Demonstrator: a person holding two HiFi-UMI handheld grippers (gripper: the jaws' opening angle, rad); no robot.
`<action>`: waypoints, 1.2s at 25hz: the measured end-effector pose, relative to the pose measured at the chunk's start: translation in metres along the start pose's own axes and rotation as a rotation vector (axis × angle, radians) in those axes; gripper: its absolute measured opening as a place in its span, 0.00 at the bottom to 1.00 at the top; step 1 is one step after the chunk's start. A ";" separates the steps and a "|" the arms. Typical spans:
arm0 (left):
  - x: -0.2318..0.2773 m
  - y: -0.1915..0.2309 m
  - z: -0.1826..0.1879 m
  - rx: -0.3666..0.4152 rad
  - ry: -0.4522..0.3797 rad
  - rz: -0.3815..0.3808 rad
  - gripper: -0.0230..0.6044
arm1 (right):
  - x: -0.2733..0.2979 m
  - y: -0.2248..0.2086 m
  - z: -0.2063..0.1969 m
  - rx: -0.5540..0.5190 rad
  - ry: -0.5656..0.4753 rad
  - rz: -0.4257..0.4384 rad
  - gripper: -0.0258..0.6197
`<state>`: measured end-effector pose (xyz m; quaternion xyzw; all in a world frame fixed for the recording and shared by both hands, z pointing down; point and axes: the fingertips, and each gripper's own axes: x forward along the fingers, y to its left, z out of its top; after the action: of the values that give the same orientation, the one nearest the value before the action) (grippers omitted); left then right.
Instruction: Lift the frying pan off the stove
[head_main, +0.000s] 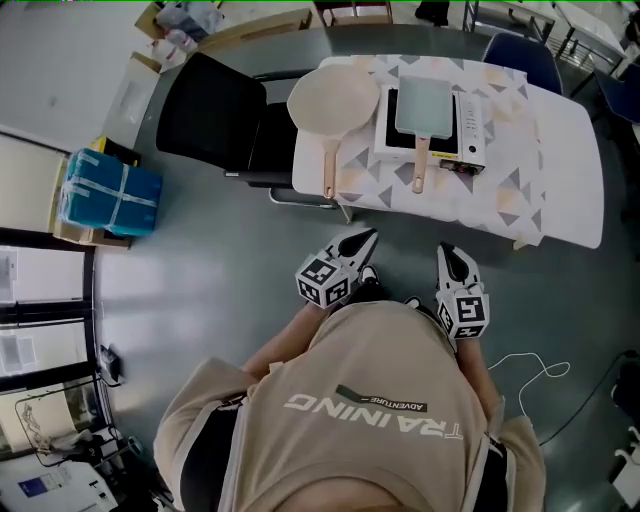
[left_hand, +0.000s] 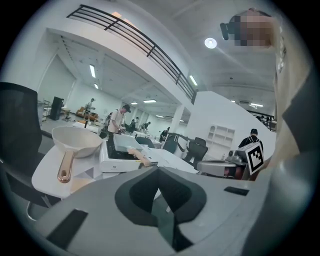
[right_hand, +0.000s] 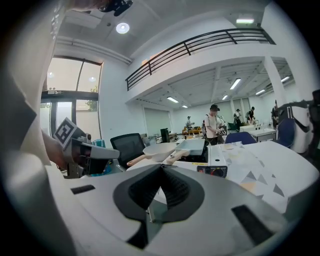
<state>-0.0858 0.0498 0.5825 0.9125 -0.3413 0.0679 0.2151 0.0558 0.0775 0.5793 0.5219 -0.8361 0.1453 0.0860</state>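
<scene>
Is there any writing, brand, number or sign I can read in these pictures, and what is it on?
"TRAINING": on the person's beige shirt, seen upside down.
"ADVENTURE": on a small dark patch on the same shirt.
The stove: yellow label and logo, too small to read.
The cubes on the left gripper and right gripper: square markers, no words.

On table (head_main: 560, 170): frying pan (head_main: 424, 104) on stove (head_main: 471, 127), second pan (head_main: 333, 100) left of stove

the person's beige shirt (head_main: 380, 345) carries large white letters reading "training", upside down in the head view, and just beside them a small dark tag reading "adventure". a small mark on the stove (left_hand: 116, 165) is too small to read.
</scene>
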 end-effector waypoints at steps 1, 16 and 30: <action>0.002 0.005 0.002 -0.002 0.002 -0.009 0.04 | 0.005 0.002 0.004 0.001 -0.005 -0.006 0.04; -0.002 0.079 0.019 0.003 0.032 -0.123 0.04 | 0.074 0.020 0.029 0.037 -0.030 -0.198 0.04; 0.033 0.100 0.024 -0.073 0.059 -0.184 0.04 | 0.085 0.016 0.026 -0.036 0.046 -0.238 0.04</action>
<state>-0.1265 -0.0484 0.6045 0.9291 -0.2519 0.0624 0.2636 0.0037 0.0035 0.5774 0.6124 -0.7686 0.1307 0.1311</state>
